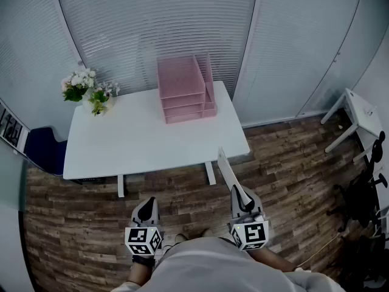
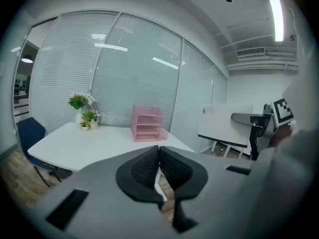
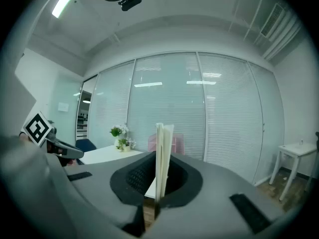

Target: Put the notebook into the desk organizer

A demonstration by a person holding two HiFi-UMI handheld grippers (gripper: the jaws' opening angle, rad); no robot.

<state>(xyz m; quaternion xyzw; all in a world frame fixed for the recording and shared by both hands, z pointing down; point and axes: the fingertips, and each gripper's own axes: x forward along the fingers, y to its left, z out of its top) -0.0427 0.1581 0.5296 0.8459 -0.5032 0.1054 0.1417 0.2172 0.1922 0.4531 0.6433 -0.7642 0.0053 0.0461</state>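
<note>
My right gripper [image 1: 239, 193] is shut on a thin white notebook [image 1: 225, 169], held edge-on and pointing toward the table. In the right gripper view the notebook [image 3: 163, 156] stands upright between the pads. The left gripper [image 1: 146, 207] is shut with nothing in it; its pads meet in the left gripper view [image 2: 159, 156]. A pink desk organizer [image 1: 184, 89] with stacked trays stands at the far right of the white table [image 1: 121, 142], well ahead of both grippers. It shows small in the left gripper view [image 2: 146, 124] too.
A vase of flowers [image 1: 85, 90] sits at the table's far left corner. A blue chair [image 1: 39, 151] stands left of the table. A second white table [image 1: 355, 117] and a black chair [image 1: 364, 193] are to the right. Wood floor lies between me and the table.
</note>
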